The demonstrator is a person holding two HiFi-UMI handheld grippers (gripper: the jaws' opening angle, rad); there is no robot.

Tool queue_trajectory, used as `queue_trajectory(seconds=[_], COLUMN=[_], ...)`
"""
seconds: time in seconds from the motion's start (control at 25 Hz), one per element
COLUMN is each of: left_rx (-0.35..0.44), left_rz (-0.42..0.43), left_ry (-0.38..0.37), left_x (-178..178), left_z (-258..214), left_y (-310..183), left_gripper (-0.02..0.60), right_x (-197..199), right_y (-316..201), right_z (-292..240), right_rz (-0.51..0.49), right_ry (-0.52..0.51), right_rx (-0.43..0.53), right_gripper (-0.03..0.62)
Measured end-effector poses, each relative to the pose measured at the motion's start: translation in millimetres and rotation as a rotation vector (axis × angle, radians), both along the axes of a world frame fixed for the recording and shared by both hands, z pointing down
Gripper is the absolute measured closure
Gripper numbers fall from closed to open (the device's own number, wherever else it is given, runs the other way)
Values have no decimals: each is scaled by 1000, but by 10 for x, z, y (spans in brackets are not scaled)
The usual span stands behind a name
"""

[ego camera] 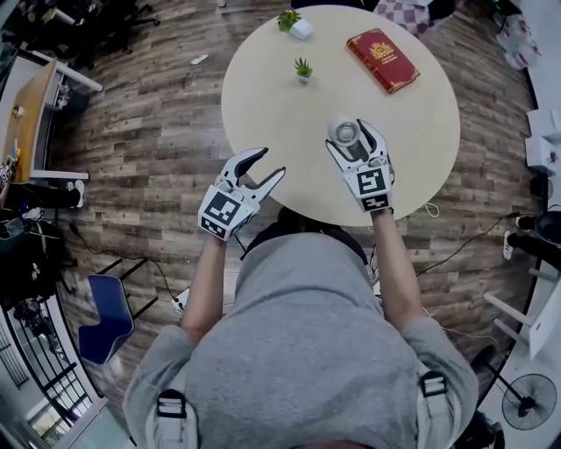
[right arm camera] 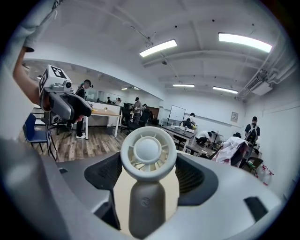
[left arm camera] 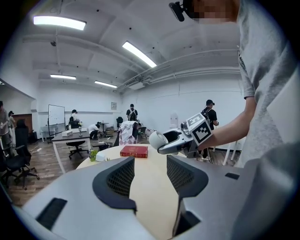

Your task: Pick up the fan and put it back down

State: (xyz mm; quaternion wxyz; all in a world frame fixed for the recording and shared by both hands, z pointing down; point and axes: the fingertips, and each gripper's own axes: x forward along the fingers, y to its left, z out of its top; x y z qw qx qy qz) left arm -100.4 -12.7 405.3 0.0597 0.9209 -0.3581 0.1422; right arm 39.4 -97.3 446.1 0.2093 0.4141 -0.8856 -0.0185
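Observation:
A small white hand-held fan with a round grille head and a grey handle is off the round beige table, held between the jaws of my right gripper. In the right gripper view the fan stands upright with its handle gripped between both pads. The left gripper view shows the fan in the air above the tabletop, in the right gripper. My left gripper is open and empty, left of the fan at the table's near edge.
A red book lies at the far right of the table. A small potted plant stands mid-table, another plant and a white box at the far edge. A blue chair and a floor fan stand nearby.

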Motion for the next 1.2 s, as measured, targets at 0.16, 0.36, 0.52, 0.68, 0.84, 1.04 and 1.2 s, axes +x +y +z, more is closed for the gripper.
queue_trajectory(seconds=[0.16, 0.36, 0.52, 0.68, 0.84, 1.04, 1.2], left_rx=[-15, -18, -17, -27, -27, -44, -65], left_rz=[26, 65, 86, 87, 105, 119, 140], left_ry=[1, -6, -14, -9, -15, -5, -11], left_x=[-38, -106, -171, -235, -306, -334, -374], left_z=[-29, 44, 137, 161, 203, 191, 230], left_y=[3, 9, 25, -25, -53, -105, -159], left_gripper=[351, 351, 351, 351, 351, 351, 351], right_x=[-27, -67, -70, -44, -61, -127, -190], right_y=[56, 72, 81, 54, 18, -11, -17], right_z=[-7, -28, 2, 36, 52, 84, 133], right_rz=[31, 62, 84, 112, 135, 146, 156], right_ry=[-2, -7, -5, -7, -8, -4, -2], right_rx=[4, 19, 24, 24, 27, 21, 8], right_gripper=[230, 230, 230, 230, 230, 230, 230])
